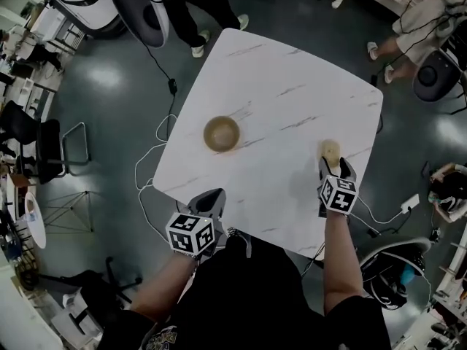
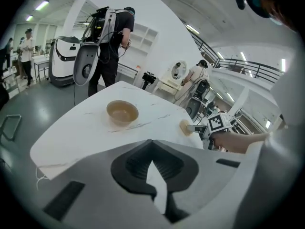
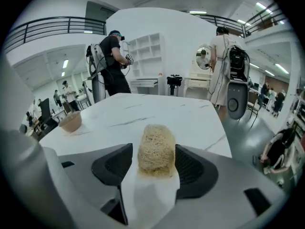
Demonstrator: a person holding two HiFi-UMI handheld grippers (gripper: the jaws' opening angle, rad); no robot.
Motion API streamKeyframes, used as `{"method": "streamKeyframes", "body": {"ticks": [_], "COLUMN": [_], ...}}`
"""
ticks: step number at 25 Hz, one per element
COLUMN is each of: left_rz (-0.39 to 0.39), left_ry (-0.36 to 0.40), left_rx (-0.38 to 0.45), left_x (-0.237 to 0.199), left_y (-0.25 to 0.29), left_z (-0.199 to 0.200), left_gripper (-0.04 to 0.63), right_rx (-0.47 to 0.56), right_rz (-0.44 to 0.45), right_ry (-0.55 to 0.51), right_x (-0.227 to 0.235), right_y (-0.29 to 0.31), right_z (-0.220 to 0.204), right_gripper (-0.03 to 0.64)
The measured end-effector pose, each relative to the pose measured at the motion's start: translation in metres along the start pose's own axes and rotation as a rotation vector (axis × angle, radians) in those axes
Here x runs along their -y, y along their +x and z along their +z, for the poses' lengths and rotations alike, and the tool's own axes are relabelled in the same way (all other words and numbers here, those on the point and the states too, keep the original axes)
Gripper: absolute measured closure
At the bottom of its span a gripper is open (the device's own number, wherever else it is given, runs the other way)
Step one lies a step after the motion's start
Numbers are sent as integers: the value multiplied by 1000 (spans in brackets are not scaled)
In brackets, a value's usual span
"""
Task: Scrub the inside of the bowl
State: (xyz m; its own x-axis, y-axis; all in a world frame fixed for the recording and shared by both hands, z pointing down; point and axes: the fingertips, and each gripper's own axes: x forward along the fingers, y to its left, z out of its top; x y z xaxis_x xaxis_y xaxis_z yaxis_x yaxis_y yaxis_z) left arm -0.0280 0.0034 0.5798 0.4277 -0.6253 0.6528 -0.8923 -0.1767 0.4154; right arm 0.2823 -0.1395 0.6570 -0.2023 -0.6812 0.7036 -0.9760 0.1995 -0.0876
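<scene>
A tan bowl stands upright on the white marble table, left of its middle; it also shows in the left gripper view and far left in the right gripper view. A beige scrubbing sponge stands on the table near the right edge. My right gripper is open around it, the sponge between the pads with a sliver of gap on its left. My left gripper is shut and empty at the table's near-left edge, well short of the bowl; its tips meet.
White cables trail over the floor left of the table. A person with a grey machine stands beyond the far corner, another person at the far right. A black chair is at the left.
</scene>
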Motion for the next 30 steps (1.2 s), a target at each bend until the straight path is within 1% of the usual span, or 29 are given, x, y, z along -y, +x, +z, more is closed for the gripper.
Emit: {"method": "streamKeyframes", "body": {"ticks": [3,7,11,14,16,18,20,22,23,24,27,30], "left_rz": [31,79,123,145,151,153,144,126,116,106,73,51], "left_ry": [-7,-24,-48,-82,-123,-158,-162,-156,-160,-170,-202,-214], "left_rx": [5,24,33,53,63,67,67,65,62,56,28,4], "left_x": [-2,-8,-20,-33,-46,-62,-73,-82,-86,-91,-105,-117], "left_y": [0,-3,-4,-3,-2,1,7,15,19,25,42,61], "left_z": [2,7,7,11,13,16,22,30,34,37,46,58], "left_gripper": [589,589,589,588,588,586,576,532,506,494,475,459], "right_rx": [-22,-12,-10,-1,13,33,54,73,77,79,88,98], "right_rz": [-4,-5,2,3,6,24,55,94,112,128,172,219], "right_ry": [-23,-34,-12,-9,-15,-26,-46,-73,-89,-106,-162,-216], "right_x": [2,4,5,5,-2,-14,-30,-51,-62,-74,-115,-157], "right_y": [12,18,18,15,10,4,-3,-10,-13,-17,-27,-30], "right_z": [-7,-5,-6,-2,2,9,16,23,25,26,31,38], "right_gripper": [348,350,364,368,370,370,370,370,370,370,370,370]}}
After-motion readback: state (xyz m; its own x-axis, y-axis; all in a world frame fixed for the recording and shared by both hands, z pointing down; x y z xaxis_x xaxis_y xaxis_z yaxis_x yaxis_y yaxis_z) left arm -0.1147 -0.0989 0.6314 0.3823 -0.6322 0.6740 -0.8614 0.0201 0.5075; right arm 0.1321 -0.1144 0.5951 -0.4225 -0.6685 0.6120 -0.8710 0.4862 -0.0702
